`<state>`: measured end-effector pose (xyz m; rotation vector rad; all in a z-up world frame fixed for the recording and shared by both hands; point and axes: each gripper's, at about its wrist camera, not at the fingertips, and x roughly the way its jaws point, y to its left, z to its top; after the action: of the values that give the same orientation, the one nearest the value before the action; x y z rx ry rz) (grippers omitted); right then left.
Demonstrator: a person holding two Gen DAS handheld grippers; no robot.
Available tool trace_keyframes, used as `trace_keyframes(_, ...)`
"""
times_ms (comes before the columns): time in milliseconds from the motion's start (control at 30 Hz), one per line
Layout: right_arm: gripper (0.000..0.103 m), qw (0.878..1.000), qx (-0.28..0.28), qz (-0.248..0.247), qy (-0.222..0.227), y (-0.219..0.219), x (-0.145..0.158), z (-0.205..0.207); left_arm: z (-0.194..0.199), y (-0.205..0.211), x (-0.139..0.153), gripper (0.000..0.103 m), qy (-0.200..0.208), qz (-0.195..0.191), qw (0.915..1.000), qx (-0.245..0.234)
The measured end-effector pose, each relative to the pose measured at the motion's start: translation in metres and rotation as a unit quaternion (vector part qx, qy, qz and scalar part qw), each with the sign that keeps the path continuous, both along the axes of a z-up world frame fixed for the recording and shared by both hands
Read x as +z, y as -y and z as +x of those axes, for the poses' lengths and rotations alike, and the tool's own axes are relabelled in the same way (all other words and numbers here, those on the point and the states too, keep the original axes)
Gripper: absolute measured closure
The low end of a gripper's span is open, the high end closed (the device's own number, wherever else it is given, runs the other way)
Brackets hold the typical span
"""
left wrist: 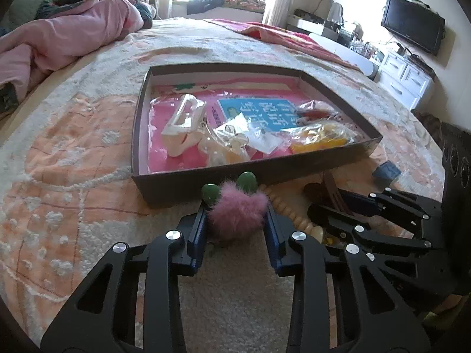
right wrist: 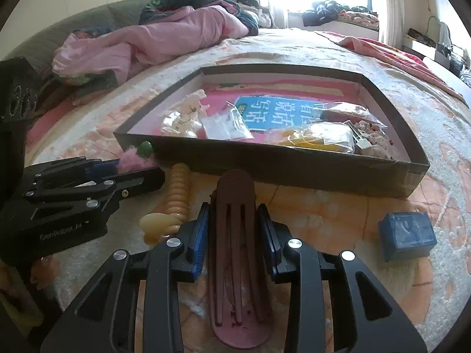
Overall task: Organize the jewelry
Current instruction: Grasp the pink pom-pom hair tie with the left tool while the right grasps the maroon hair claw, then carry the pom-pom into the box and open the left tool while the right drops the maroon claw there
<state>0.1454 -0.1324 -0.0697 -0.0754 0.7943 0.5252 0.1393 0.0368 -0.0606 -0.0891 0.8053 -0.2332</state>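
Note:
A fluffy pink pom-pom (left wrist: 237,214) with two green beads (left wrist: 210,192) lies on the blanket just before the dark shallow box (left wrist: 206,176). My left gripper (left wrist: 235,206) is shut on the pom-pom, a blue pad against each side of the fur. In the right wrist view a long brown hair clip (right wrist: 235,235) lies lengthwise between the pads of my right gripper (right wrist: 234,214), which is shut on it. The two grippers sit side by side, the left gripper (right wrist: 132,170) at the left with the pom-pom (right wrist: 135,158) at its tips.
The box (right wrist: 294,173) holds a white claw clip (left wrist: 182,126) and several clear bags of trinkets. A cream ribbed clip (right wrist: 176,194) lies between the grippers. A small blue box (right wrist: 406,235) sits on the blanket at the right. A pink quilt (right wrist: 153,38) is heaped at the far left.

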Motion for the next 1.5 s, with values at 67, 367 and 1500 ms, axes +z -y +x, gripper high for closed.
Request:
trace_keyframes(67,0.072,1.000,0.002,0.006,0.003,0.002,0.003,-0.002,-0.004,-0.001,0.005,0.078,0.009,-0.003,1.0000,0.000)
trace_keyframes(367,0.072,0.999,0.005,0.024,0.032,0.019,0.026,-0.011,-0.015,0.002,0.025,0.078,0.037,-0.013,0.9992,0.002)
trace_keyframes(1500,0.072,0.993,-0.089,0.030,0.074,0.087,0.062,0.033,0.043,0.052,0.049,0.078,0.060,-0.016,0.9977,-0.028)
